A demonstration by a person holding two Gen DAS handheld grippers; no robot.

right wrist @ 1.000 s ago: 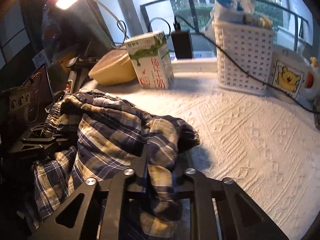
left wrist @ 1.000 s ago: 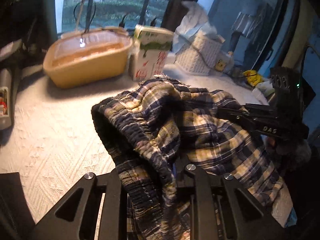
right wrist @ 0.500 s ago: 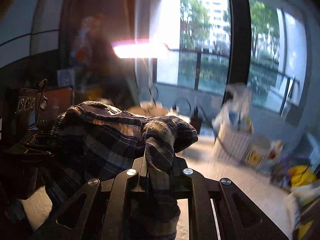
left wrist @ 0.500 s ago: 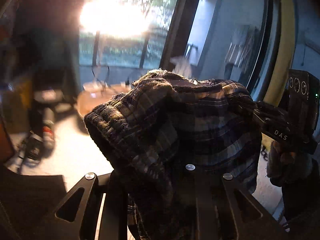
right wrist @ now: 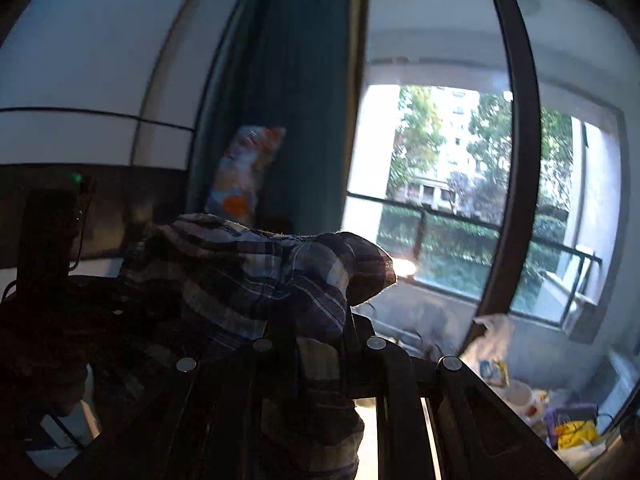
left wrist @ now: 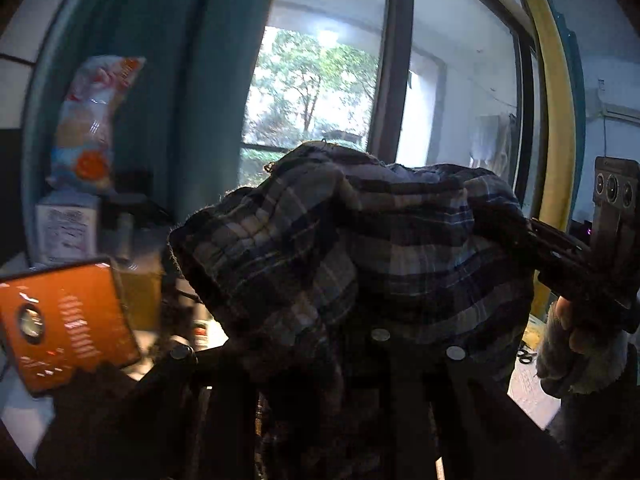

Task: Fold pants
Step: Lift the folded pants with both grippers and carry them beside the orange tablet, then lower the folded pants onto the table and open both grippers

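The plaid pants [left wrist: 360, 248] hang bunched in the air between both grippers, high above the table. My left gripper [left wrist: 316, 332] is shut on their gathered waistband, which drapes over its fingers. My right gripper [right wrist: 320, 344] is shut on another bunch of the pants [right wrist: 256, 276]. The right gripper also shows at the right of the left wrist view [left wrist: 576, 264], gripping the cloth's far edge. The left gripper shows dark at the left of the right wrist view [right wrist: 52, 280].
Both cameras point up at the window [right wrist: 448, 200] and teal curtain [left wrist: 192, 80]. A snack bag [left wrist: 96, 120] and an orange box [left wrist: 64, 320] stand at the left. Clutter [right wrist: 520, 392] lies on the table at the lower right.
Both grippers have lifted the pants off the white table and tilted upward. The table and its boxes have dropped out of view; the window and curtain now fill the background.
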